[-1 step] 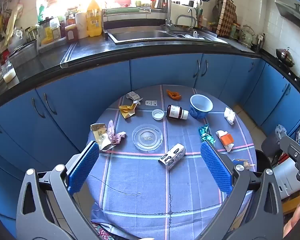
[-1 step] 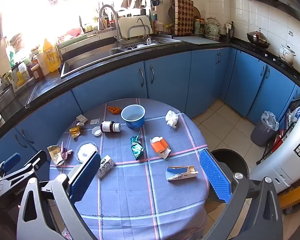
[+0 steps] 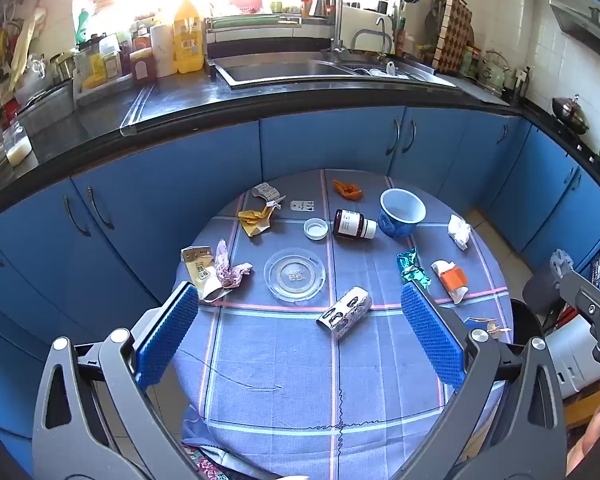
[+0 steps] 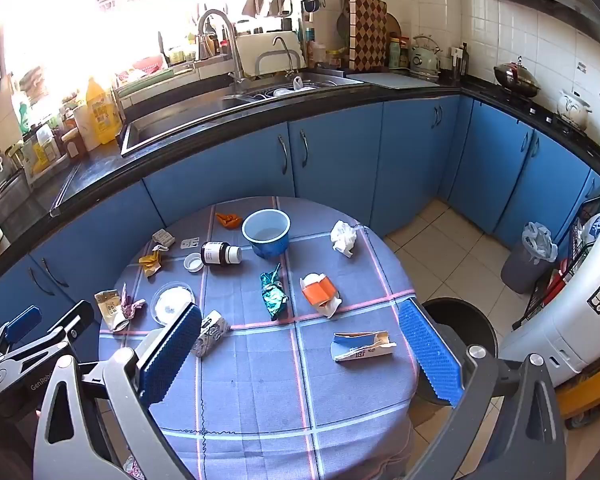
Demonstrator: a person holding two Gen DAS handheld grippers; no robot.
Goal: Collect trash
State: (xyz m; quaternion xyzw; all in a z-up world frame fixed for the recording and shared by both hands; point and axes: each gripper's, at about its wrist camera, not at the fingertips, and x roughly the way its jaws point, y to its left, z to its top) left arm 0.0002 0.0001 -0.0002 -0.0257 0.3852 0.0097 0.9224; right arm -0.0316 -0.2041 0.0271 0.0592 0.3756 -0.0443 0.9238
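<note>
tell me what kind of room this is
A home kitchen, most likely: a steel sink with a tall faucet, blue cabinets under a black counter, and a stove with a pot.

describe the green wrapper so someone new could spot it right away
Start at the round table with the blue checked cloth, then find the blue bowl at its far side. Just nearer than the bowl lies the crumpled wrapper, the only shiny teal-green foil there, left of the orange-and-white carton.
</note>
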